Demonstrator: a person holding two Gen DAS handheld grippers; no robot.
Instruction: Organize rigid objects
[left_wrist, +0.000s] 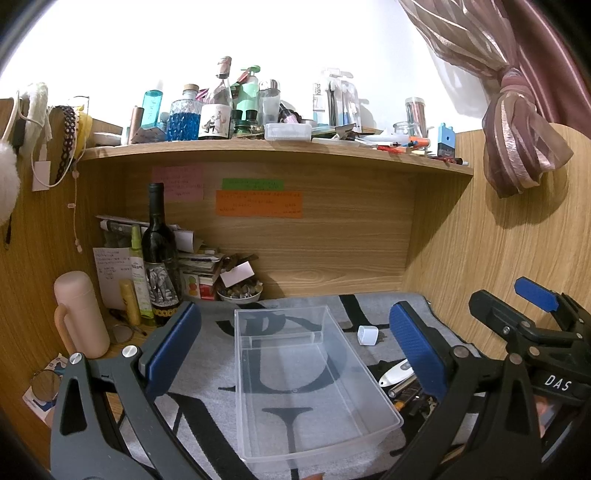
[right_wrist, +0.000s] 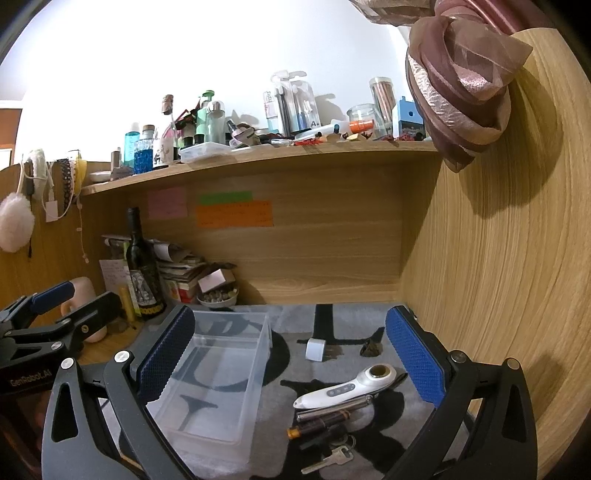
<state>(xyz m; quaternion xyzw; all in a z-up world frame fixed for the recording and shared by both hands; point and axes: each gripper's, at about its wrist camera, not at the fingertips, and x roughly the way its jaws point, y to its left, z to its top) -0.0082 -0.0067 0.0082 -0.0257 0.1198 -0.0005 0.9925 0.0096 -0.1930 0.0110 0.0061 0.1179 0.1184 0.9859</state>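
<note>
Clear plastic bin (right_wrist: 218, 373) sits empty on the grey mat toward the tabletop's front-left, open side up, so items can drop straight in. White handheld device (right_wrist: 343, 387), pens (right_wrist: 332, 410) and key (right_wrist: 328, 461) lie clustered just right of it; white cube (right_wrist: 315, 349) lies nearer the rear edge. My right hand-held gripper (right_wrist: 291, 363) hangs above the cluster, jaws wide apart, holding nothing. My left hand-held gripper (left_wrist: 295, 347) straddles the bin, likewise spread and empty, presumably to steady it.

"DAS" on right tongs (left_wrist: 532, 317), "GenRobot.AI" on left tongs (right_wrist: 55, 317)
</note>
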